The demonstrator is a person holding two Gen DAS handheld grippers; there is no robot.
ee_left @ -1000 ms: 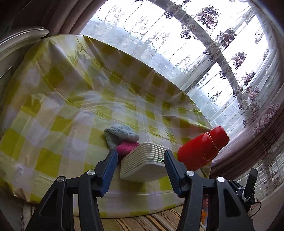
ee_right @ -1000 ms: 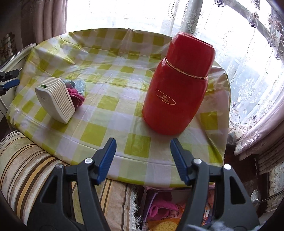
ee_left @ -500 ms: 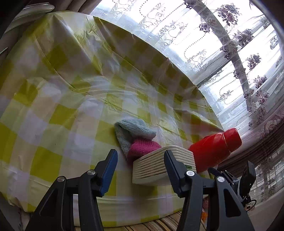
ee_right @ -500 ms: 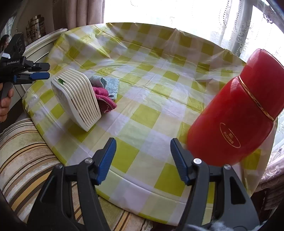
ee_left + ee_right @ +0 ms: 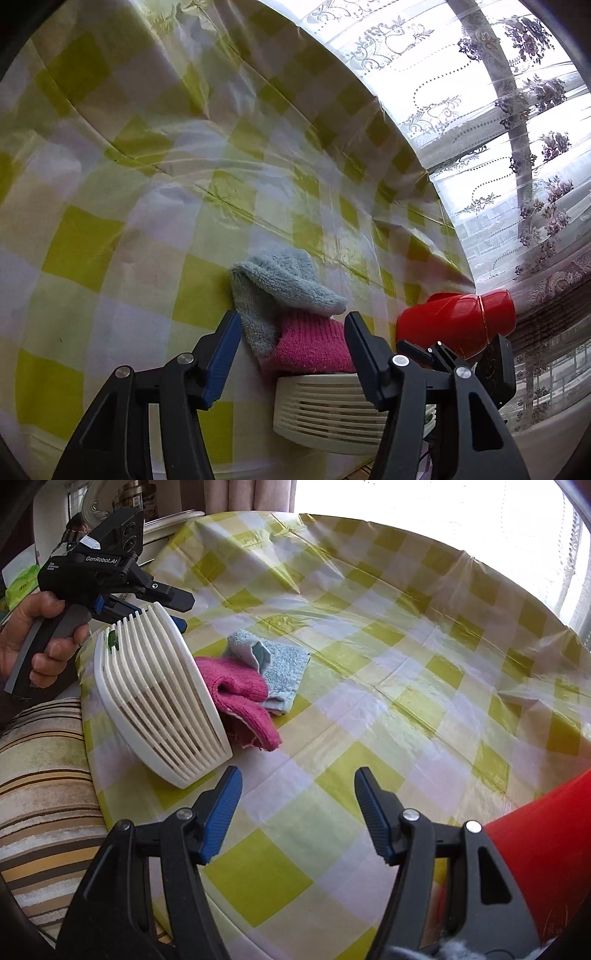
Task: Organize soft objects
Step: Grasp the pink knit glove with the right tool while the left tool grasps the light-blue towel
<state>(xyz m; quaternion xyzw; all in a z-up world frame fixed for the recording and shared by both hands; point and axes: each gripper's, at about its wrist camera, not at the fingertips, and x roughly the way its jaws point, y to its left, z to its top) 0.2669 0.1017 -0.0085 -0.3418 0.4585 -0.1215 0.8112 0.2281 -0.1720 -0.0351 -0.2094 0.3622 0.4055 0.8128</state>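
A pink knitted sock [image 5: 314, 349] [image 5: 240, 694] and a light blue fluffy sock [image 5: 280, 288] [image 5: 280, 661] lie together on the yellow-checked table, against a white slatted basket [image 5: 332, 410] [image 5: 155, 698] tipped on its side. My left gripper [image 5: 291, 354] is open, its jaws above the socks on either side of the pink one; it also shows in the right wrist view [image 5: 173, 609], behind the basket's top edge. My right gripper [image 5: 297, 812] is open and empty, above the table's near part, well short of the socks.
A red flask [image 5: 458, 325] [image 5: 546, 867] stands at the table's edge by the right gripper. The round table [image 5: 406, 664] has a plastic-covered checked cloth. A striped sofa [image 5: 44, 775] is at the left, lace curtains [image 5: 498, 110] and a window behind.
My left gripper has moved forward over the basket and now hangs over the socks. My right gripper has swung left and closer, so the flask slid to the frame's right edge.
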